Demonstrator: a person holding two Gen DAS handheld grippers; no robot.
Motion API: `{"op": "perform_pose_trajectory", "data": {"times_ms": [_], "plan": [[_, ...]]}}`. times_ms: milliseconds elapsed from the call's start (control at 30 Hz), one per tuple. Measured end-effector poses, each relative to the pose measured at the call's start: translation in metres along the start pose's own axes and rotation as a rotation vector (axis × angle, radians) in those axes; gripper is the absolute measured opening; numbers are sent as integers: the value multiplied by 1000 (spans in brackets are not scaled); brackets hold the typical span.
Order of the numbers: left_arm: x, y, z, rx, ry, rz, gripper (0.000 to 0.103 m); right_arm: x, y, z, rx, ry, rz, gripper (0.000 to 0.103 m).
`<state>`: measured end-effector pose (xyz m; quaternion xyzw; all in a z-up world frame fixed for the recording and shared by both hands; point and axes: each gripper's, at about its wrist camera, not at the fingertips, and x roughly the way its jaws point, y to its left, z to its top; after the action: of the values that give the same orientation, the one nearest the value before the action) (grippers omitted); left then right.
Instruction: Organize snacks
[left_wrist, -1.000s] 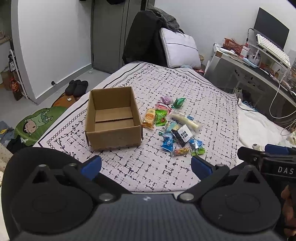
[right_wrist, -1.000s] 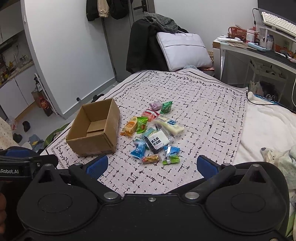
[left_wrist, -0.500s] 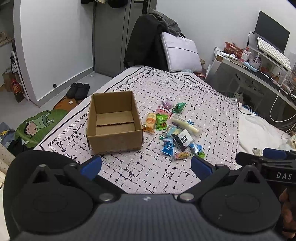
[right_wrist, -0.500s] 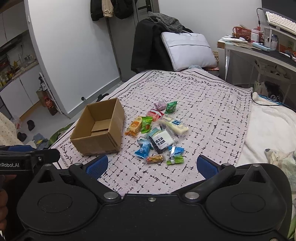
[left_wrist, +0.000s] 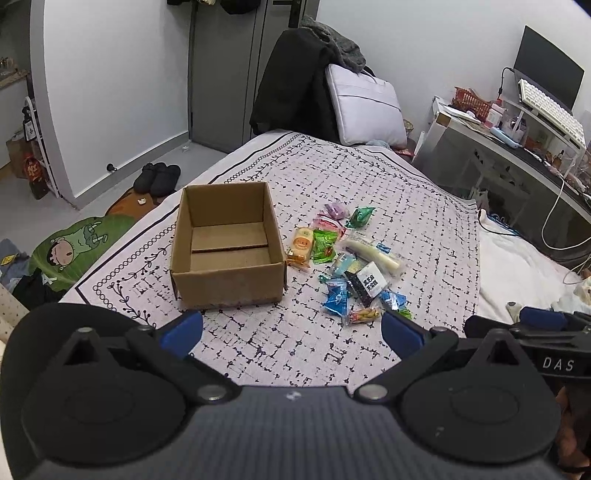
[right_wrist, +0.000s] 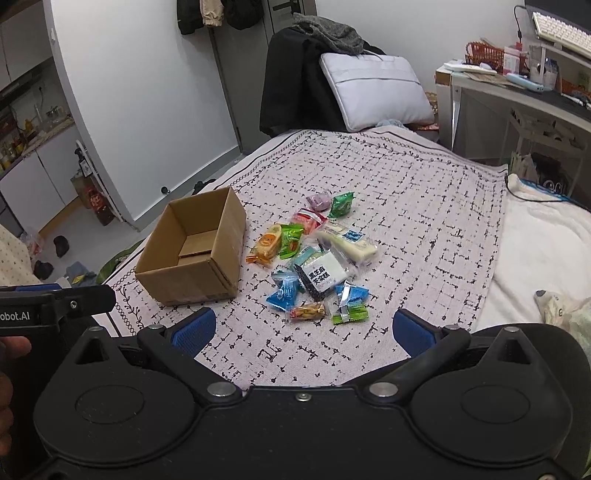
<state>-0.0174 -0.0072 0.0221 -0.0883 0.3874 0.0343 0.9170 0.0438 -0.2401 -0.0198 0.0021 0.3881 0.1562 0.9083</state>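
Both my left gripper (left_wrist: 291, 328) and right gripper (right_wrist: 301, 326) hang spread, empty; snacks (right_wrist: 314, 258) overlap at 3 o'clock of the bare cardboard box (right_wrist: 192, 251), so I risk double-grabbing slippery wrappers.

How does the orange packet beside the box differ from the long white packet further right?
The orange packet is short, opaque and printed with a cartoon face; the long white packet is clear film around a pale stick, with a blue label. The orange one lies nearest the cardboard box; the white one lies on the far side of the pile. Both lie flat on the patterned blanket, outside the box.
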Motion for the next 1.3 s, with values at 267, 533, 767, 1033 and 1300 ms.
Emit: {"op": "perform_pose_trajectory", "data": {"times_ms": [267, 533, 767, 1033, 1300], "plan": [[16, -11, 5, -15, 0, -46, 102, 17, -15, 4, 28, 4, -37, 103], [50, -19, 3, -77, 42, -87, 102, 44, -39, 8, 113, 36, 20, 103], [75, -23, 4, -126, 66, -92, 100, 66, -53, 10, 134, 34, 23, 103], [105, -29, 4, -180, 115, -57, 90, 91, -66, 13, 193, 51, 16, 94], [141, -42, 6, -225, 193, -37, 74, 116, -84, 14, 295, 104, 28, 87]]}}
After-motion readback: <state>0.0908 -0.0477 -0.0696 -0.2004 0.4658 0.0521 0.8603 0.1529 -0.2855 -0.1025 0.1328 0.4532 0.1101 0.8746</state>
